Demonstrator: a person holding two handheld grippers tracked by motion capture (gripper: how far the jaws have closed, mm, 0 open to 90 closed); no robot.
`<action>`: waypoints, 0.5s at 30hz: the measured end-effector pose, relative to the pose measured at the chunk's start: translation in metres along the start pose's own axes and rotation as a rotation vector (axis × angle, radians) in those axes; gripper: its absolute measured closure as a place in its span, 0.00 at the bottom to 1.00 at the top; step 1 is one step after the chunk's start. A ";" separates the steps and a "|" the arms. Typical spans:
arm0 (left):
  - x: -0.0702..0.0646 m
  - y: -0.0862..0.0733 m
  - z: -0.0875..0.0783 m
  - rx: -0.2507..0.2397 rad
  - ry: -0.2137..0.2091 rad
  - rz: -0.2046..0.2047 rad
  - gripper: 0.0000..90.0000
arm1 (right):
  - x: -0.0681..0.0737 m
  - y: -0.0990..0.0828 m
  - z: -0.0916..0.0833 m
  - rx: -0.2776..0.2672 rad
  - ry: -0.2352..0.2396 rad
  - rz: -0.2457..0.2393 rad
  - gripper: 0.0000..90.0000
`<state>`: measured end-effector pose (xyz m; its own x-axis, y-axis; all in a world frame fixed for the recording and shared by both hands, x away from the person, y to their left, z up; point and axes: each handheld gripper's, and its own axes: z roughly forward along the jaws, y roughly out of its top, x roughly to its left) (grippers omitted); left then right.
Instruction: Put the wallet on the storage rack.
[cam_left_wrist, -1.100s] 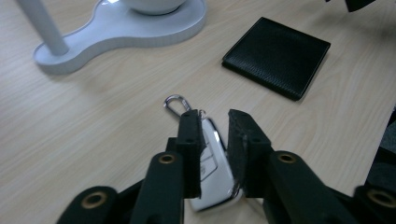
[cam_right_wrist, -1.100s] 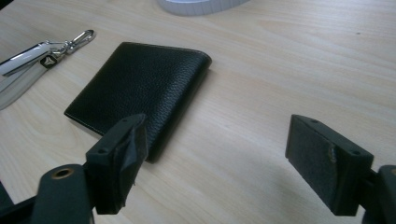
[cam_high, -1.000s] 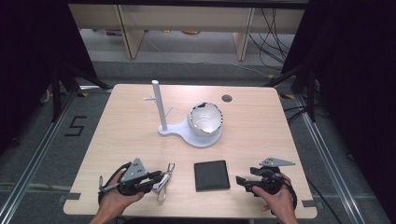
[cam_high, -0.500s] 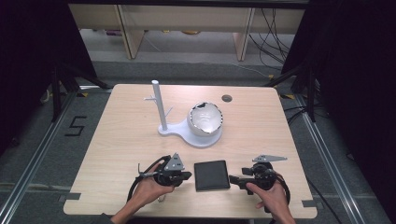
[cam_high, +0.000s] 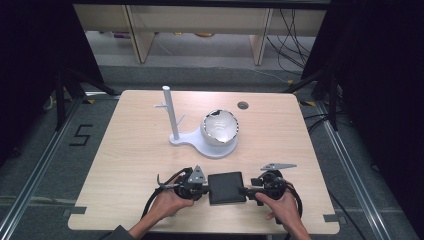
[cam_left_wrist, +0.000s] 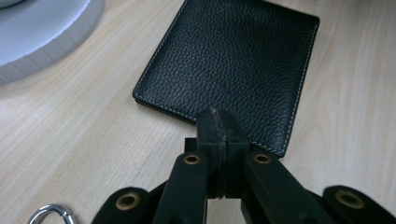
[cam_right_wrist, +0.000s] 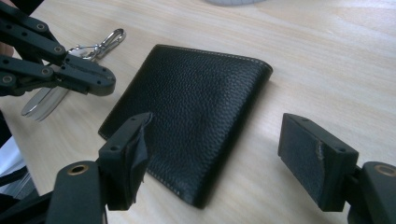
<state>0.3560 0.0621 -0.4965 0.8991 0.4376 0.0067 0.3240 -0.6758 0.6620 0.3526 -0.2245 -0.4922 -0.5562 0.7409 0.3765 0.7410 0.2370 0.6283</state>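
The pale wooden tabletop (cam_high: 130, 150) carries a white stand with an upright post (cam_high: 172, 120) and a white crumpled-looking ball (cam_high: 219, 127) near its centre. The black pebbled-leather wallet (cam_high: 226, 187) lies flat at six o'clock. Compared with a second ago, the left tongs (cam_high: 201, 189) have been brought from eight o'clock to the wallet's nine-o'clock edge, jaws closed with nothing visibly between them. The right tongs (cam_right_wrist: 224, 158) are held wide open at its three-o'clock edge, empty. A two-sided pickup is probably being prepared.

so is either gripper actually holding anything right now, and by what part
Nothing is held. The left gripper is shut at the wallet's near edge, gripping nothing. The right gripper is open, its jaws astride the wallet's corner without closing on it.
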 end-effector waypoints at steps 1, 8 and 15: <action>-0.002 0.000 0.002 -0.023 0.005 -0.031 0.99 | 0.000 0.001 0.003 -0.002 0.006 0.000 0.31; -0.003 0.001 0.006 0.037 -0.005 0.028 0.99 | 0.003 0.008 0.016 0.035 -0.006 0.003 0.32; -0.003 0.000 0.006 0.038 -0.010 0.027 0.99 | 0.004 0.009 0.023 0.048 0.020 0.027 0.35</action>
<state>0.3550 0.0566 -0.5012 0.9105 0.4132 0.0166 0.3103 -0.7094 0.6328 0.3660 -0.2053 -0.5003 -0.5429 0.7349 0.4065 0.7726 0.2473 0.5848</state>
